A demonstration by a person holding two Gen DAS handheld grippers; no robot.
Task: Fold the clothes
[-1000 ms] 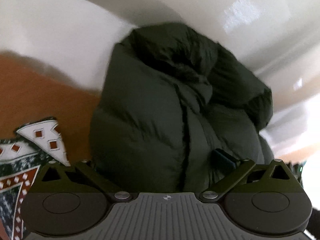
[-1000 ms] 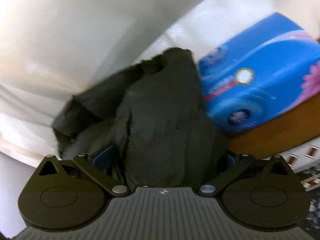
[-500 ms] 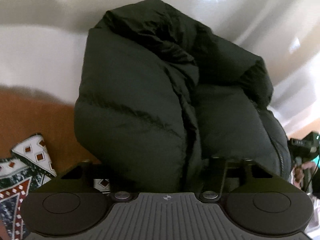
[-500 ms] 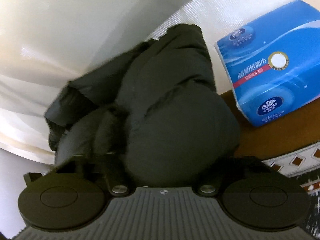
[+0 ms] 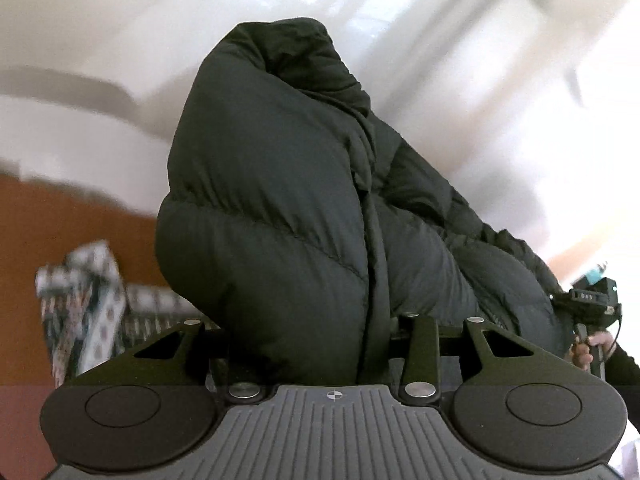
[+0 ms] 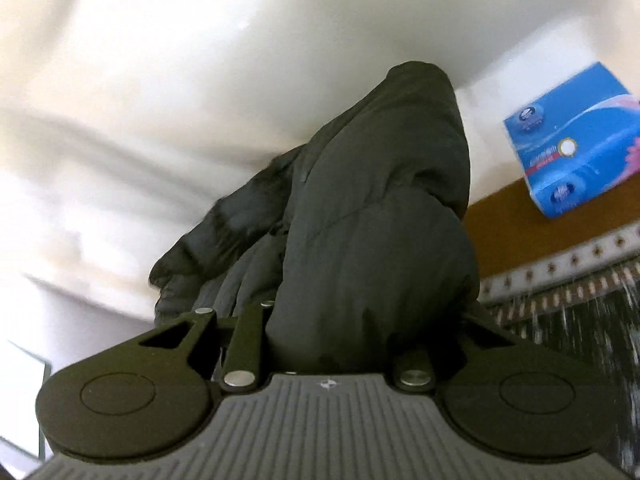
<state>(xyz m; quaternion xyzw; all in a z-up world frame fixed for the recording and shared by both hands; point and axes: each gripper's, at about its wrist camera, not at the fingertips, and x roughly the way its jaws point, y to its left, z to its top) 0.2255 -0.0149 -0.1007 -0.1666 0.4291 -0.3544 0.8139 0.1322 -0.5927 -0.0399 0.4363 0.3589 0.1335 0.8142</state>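
Left hand-held gripper (image 5: 320, 344) is closed tight on a dark green puffer jacket (image 5: 280, 200). The puffy jacket sticks up from between its jaws and fills the middle of the left wrist view. At the far right of that view a hand (image 5: 588, 350) holds the other tool's handle.

Right hand-held gripper (image 6: 340, 344) is closed on the same puffer jacket (image 6: 380, 220) too. So the jacket is held up by both, bunched and not flat.

Behind the jacket lies a patterned cloth (image 5: 88, 288), blurry, with little diamond shapes. It rests on a brown counter (image 5: 68, 216). The right wrist view shows the cloth (image 6: 568, 292) and counter (image 6: 504, 220) as well.

Farther back on the counter sits a blue tissue pack (image 6: 576, 140). A white wall (image 6: 200, 60) is behind it all.
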